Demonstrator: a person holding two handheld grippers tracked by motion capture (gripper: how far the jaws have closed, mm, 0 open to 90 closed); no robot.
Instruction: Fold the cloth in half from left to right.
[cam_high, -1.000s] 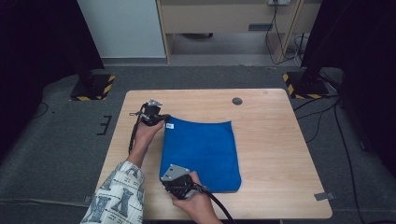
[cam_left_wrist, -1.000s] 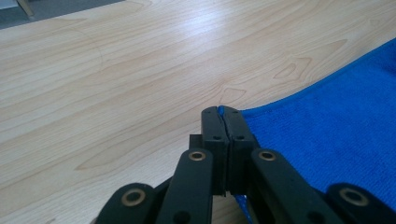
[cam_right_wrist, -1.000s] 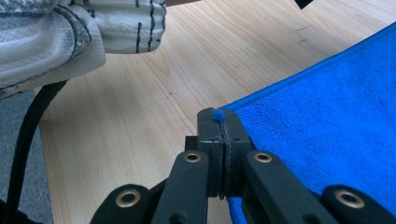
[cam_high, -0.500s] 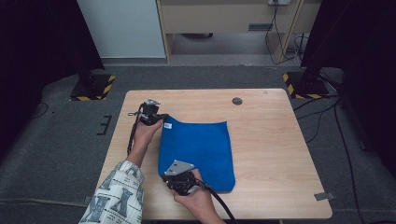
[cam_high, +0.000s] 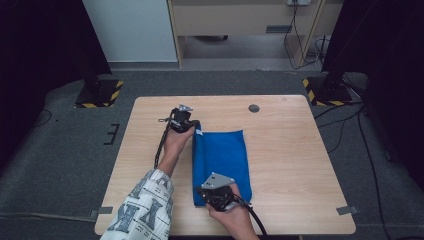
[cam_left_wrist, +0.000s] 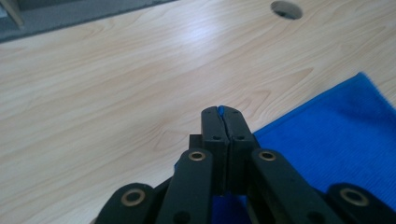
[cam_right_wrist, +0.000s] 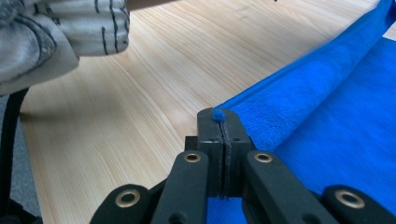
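Both grippers have carried the cloth's (cam_high: 223, 162) left edge over toward 3 o'clock since the earlier frames, so the blue sheet now shows narrower, with a rolled fold standing up along its left side.

From the high view, the left forearm in a patterned sleeve (cam_high: 142, 207) rises from 6 o'clock and reaches forward, its hand wrapped around the left gripper (cam_high: 192, 128) at the cloth's far left corner. The right hand sits at the bottom edge, palm over the right gripper (cam_high: 212, 194) at the near left corner, its cable trailing back toward 5 o'clock.

In the left gripper view the fingers (cam_left_wrist: 212, 128) are pressed together on a sliver of blue fabric that peeks out at their tips; the rest of the cloth spreads away toward 4 o'clock. In the right gripper view the fingers (cam_right_wrist: 210, 128) are likewise clamped on a tuft of the cloth's edge, the raised fold running off toward 1 o'clock.

The cloth lies at the middle of the counter (cam_high: 295, 150), slightly toward 7 o'clock. A small white label (cam_high: 199, 132) shows at its far left corner, beside the left gripper; any writing on it is too small to read.
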